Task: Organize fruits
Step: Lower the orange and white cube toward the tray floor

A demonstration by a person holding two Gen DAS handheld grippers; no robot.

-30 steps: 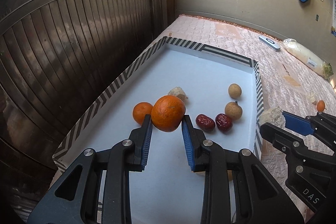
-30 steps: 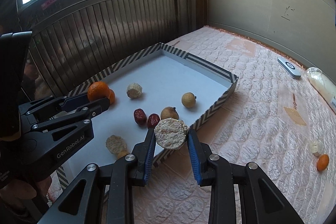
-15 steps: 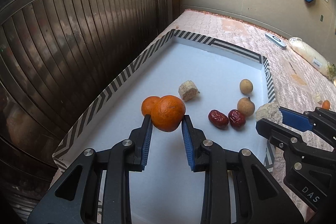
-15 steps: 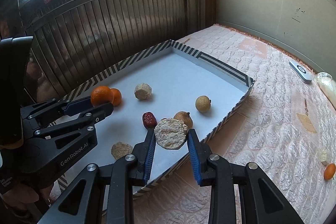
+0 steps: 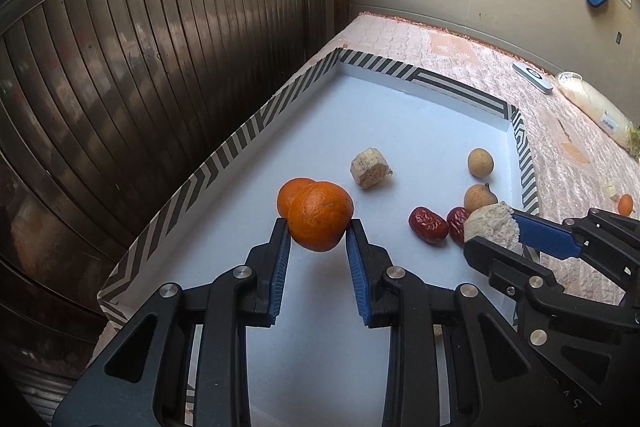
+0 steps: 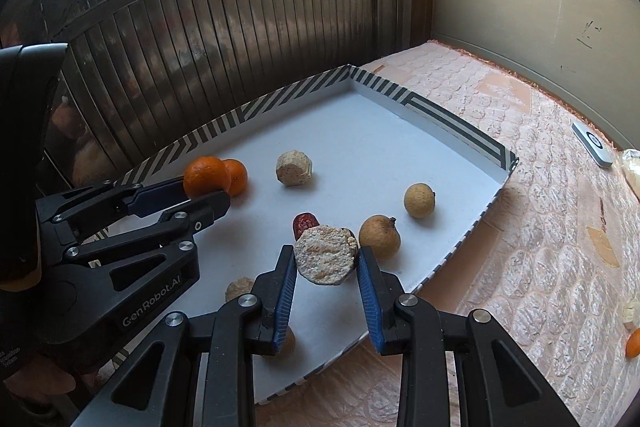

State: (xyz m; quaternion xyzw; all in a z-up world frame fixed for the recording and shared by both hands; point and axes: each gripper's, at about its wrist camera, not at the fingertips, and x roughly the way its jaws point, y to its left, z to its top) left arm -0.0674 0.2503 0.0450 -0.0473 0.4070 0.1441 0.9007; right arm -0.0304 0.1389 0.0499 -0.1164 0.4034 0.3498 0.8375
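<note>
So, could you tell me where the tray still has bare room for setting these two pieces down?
The far half of the tray, beyond the tan chunk and the round longan, is bare. It is crowded near the right wall, around the red dates and the stemmed longan.

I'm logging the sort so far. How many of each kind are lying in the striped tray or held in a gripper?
Oranges: 2, held orange in left gripper, tray orange
Red dates: 2
Longans: 2
Pale rough chunks: 3, held chunk in right gripper, two lying
Total: 9, plus one half-hidden item I can't identify.
</note>
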